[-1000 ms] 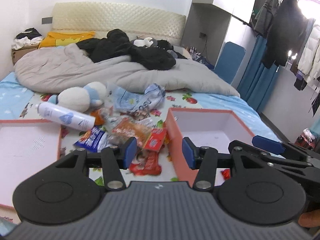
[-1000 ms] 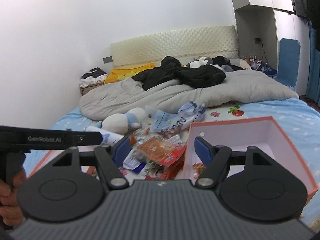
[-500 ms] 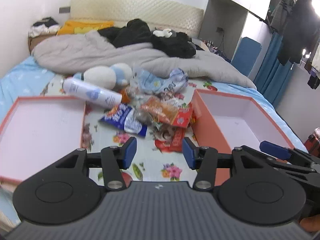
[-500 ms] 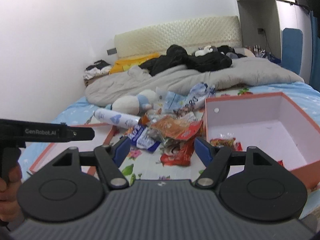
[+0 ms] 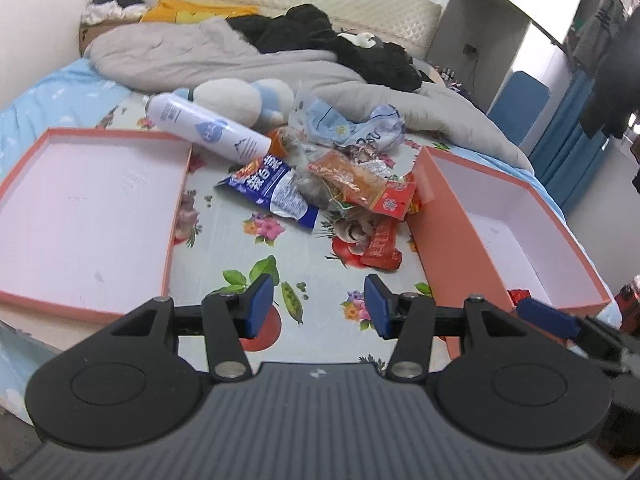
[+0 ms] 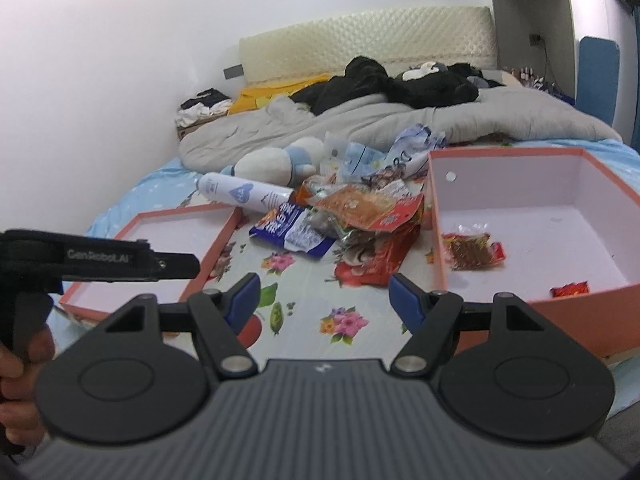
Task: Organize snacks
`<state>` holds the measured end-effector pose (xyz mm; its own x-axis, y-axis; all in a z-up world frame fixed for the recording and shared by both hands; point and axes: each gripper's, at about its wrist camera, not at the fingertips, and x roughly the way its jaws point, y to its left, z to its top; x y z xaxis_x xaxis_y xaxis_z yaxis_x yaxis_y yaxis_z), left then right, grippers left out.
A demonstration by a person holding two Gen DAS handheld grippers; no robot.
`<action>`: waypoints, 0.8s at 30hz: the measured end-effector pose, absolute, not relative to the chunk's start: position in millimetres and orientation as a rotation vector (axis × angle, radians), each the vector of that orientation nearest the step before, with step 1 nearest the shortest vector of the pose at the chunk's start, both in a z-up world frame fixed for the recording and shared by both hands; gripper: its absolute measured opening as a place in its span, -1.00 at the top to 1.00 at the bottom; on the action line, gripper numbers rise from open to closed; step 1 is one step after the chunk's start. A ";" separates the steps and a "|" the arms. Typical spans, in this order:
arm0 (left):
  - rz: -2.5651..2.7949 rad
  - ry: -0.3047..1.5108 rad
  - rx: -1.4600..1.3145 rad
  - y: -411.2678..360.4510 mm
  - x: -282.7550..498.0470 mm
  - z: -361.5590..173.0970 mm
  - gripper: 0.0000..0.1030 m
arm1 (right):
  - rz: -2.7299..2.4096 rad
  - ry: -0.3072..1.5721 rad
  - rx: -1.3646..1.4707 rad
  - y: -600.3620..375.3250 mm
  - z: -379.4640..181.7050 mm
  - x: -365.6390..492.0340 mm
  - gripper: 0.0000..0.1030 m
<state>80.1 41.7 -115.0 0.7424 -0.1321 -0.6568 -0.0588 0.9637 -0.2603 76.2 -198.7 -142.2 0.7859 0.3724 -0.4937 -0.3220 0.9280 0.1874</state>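
A: Far left of the left wrist view, the shallow pink lid (image 5: 92, 208) lies flat on the bed, white inside, nothing in it.

B: And the left tongs (image 5: 319, 307) hang low centre over the floral sheet (image 5: 224, 248), blue pads apart, nothing between them.

A: Slide right to the middle of the frame: the snack pile (image 5: 340, 188). A blue-and-white packet (image 5: 276, 190) lies at its left edge, an orange crinkly bag (image 5: 352, 180) on top, and a red wrapper (image 5: 384, 244) sticks out toward the bottom.

B: A white spray bottle (image 5: 208, 132) lies on its side just above the pile, with a plush toy (image 5: 244, 100) behind it.

A: Right side now, the deep pink box (image 6: 532, 308). The right wrist view shows a clear-topped red snack pack (image 6: 472, 250) on its floor near the left wall and a small red sachet (image 6: 570, 290) close to the near wall. Most of that white floor is bare.

B: The right tongs (image 6: 323, 300) sit low centre, spread wide, gripping nothing.

A: Between lid and box there's a bare strip of sheet, right ahead of both tongs.

B: The box's near corner sits just beside the right tongs' right finger.
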 end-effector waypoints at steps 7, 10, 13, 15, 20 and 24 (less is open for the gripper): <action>-0.018 0.778 -0.369 61.9 121.8 -140.6 -0.21 | 0.364 0.591 0.063 -178.4 -158.9 98.7 -0.39; -0.006 0.790 -0.396 69.8 143.6 -148.4 -0.22 | 0.322 0.590 0.060 -170.4 -163.5 111.2 -0.39; 0.006 0.800 -0.421 77.7 164.0 -154.6 -0.24 | 0.288 0.590 0.077 -165.2 -166.3 127.2 -0.39; 0.022 0.798 -0.433 83.3 179.6 -159.1 -0.25 | 0.271 0.582 0.094 -163.3 -167.8 138.3 -0.39; 0.032 0.820 -0.537 99.9 218.9 -177.5 -0.28 | 0.234 0.606 0.088 -154.2 -175.2 171.7 -0.39; 0.054 0.847 -0.574 106.5 247.8 -196.6 -0.28 | 0.201 0.625 0.074 -147.7 -185.0 198.9 -0.39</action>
<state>247.8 106.5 -196.6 0.6703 -0.1778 -0.7205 -0.2673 0.8479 -0.4579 198.9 -147.7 -185.0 0.7924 0.2088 -0.5731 -0.1643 0.9779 0.1292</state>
